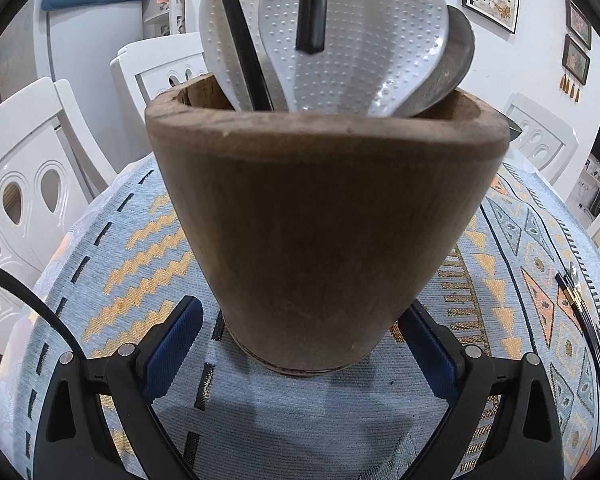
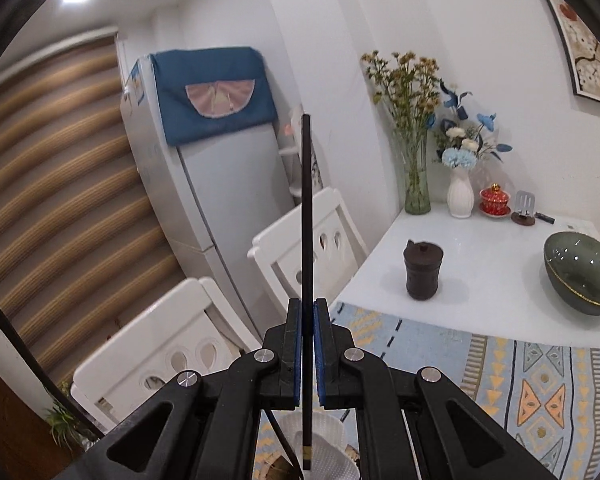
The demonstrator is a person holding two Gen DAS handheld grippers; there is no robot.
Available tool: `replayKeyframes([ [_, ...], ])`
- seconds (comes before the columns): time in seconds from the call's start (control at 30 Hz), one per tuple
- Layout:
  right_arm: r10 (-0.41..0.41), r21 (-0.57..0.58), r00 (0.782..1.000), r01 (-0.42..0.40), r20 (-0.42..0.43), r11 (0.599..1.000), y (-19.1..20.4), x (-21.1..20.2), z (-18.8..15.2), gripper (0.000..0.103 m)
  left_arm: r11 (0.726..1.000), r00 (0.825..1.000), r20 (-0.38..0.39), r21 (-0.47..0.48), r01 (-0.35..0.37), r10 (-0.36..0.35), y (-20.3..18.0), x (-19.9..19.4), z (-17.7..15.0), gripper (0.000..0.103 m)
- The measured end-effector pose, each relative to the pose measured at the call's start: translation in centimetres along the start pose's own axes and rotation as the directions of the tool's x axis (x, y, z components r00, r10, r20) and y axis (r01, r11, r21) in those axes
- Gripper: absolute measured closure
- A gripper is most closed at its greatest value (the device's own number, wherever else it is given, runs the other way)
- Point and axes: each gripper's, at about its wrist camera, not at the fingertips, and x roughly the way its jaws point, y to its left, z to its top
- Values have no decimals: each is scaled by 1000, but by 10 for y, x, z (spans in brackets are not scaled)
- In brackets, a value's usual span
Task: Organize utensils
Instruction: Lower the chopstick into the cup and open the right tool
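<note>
A brown wooden utensil holder (image 1: 320, 220) stands on the patterned cloth (image 1: 132, 248), and my left gripper (image 1: 300, 308) is shut on its base with a blue pad on each side. Two white dimpled paddles (image 1: 356, 40), a grey metal spoon (image 1: 456, 56) and a black chopstick (image 1: 240, 40) stand in it. My right gripper (image 2: 308, 308) is shut on another black chopstick (image 2: 307, 208), held upright. Its gold-banded end (image 1: 314, 4) hangs just above the holder's mouth. More black chopsticks (image 1: 580, 308) lie on the cloth at the right.
White chairs (image 1: 32, 192) stand along the table's left side and a fridge with a blue cover (image 2: 212, 92) is behind them. On the white table (image 2: 480, 260) sit a dark lidded pot (image 2: 422, 272), a green bowl (image 2: 580, 272), two vases (image 2: 460, 196) and a red cup (image 2: 494, 200).
</note>
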Motion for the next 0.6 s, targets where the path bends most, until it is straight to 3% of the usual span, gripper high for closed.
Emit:
replayKeyframes([
  [0.23, 6, -3, 1000, -6, -20, 1000, 1, -11, -8, 98, 1000, 1000, 0, 0, 0, 0, 0, 0, 0, 4],
  [0.4, 27, 6, 995, -27, -91, 1000, 1, -11, -12, 97, 1000, 1000, 0, 0, 1, -1, 0, 0, 0, 4],
  [0.43, 33, 13, 991, -32, -132, 999, 0, -8, -13, 93, 1000, 1000, 0, 0, 0, 0, 0, 0, 0, 4],
  [0.5, 59, 43, 971, -50, -232, 998, -4, -1, -13, 54, 1000, 1000, 0, 0, 0, 0, 0, 0, 0, 4],
  [0.6, 84, 79, 977, -69, -195, 994, -16, -21, -6, 53, 1000, 1000, 0, 1, 0, 0, 1, 0, 0, 4],
])
